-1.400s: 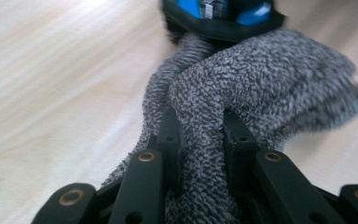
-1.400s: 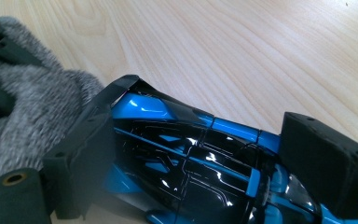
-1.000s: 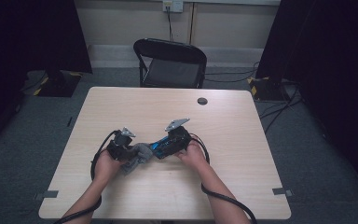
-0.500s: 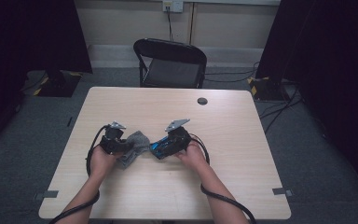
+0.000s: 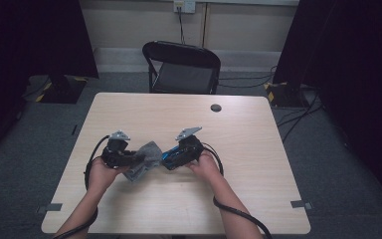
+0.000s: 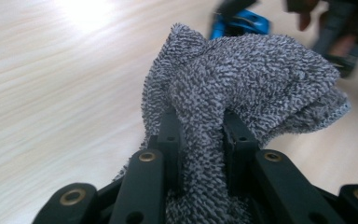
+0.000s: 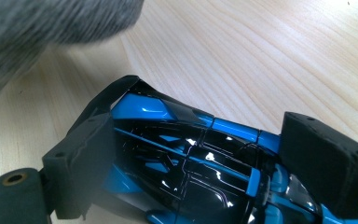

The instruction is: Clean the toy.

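Note:
A grey terry cloth (image 5: 147,155) hangs bunched between my two grippers above the wooden table (image 5: 258,189). My left gripper (image 5: 132,160) is shut on it. In the left gripper view the black jaws (image 6: 200,126) pinch a fold of the cloth (image 6: 242,79), and the rest drapes over them. My right gripper (image 5: 173,159) is shut on a blue and black toy car (image 5: 169,154). In the right gripper view its pads (image 7: 205,158) press both sides of the car (image 7: 168,116), whose nose points at the blurred cloth (image 7: 37,28). The car (image 6: 240,21) also shows beyond the cloth.
A small black round disc (image 5: 216,107) lies on the far part of the table. A black folding chair (image 5: 181,64) stands behind the table's far edge. Cables run across the floor at the right. Both forearms come in over the near edge.
My left gripper has risen with the cloth and shifted slightly left, so the cloth now hangs off the table beside the car. The right gripper and car have stayed put.

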